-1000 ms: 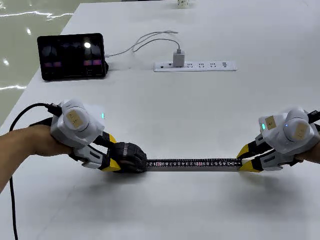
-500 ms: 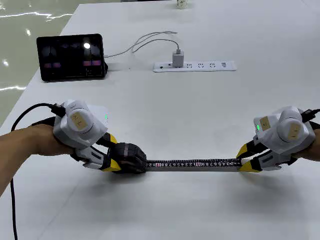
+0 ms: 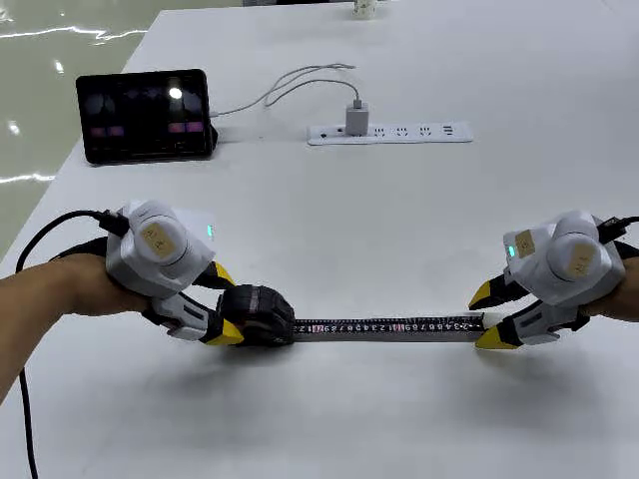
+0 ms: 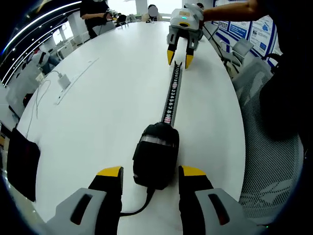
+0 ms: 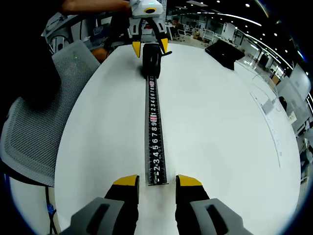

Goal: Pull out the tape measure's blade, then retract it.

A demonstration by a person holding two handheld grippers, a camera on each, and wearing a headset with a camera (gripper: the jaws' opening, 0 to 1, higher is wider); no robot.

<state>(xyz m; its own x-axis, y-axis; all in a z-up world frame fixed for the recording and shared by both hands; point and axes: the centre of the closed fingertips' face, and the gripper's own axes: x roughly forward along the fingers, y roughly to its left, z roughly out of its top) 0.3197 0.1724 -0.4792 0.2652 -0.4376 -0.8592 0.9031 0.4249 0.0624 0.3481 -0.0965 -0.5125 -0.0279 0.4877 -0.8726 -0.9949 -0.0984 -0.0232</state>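
The tape measure sits on the white table, near the edge closest to the person, with its black case caught between the 2 yellow-tipped jaws of the left gripper. The jaws press on the case from either side, clamped on it. In the left gripper view the case fills the space between the 2 jaws, and a thin black strap trails back from it toward the gripper. The blade is pulled out and lies flat on the table, running straight from the case to the right gripper. That gripper's jaws stand apart, 1 on each side of the blade's end, and white table shows between each jaw and the blade. In the right gripper view the blade runs away from the spread jaws, its printed numbers starting at 1 and 2 near them, up to the case and the left gripper at the far end. The left gripper view looks along the blade to the right gripper, whose tips straddle the blade's end. Farther back on the table are a dark tablet and a white power strip with 1 charger plugged in and a white cable leading toward the tablet. A mesh chair stands beside the table.
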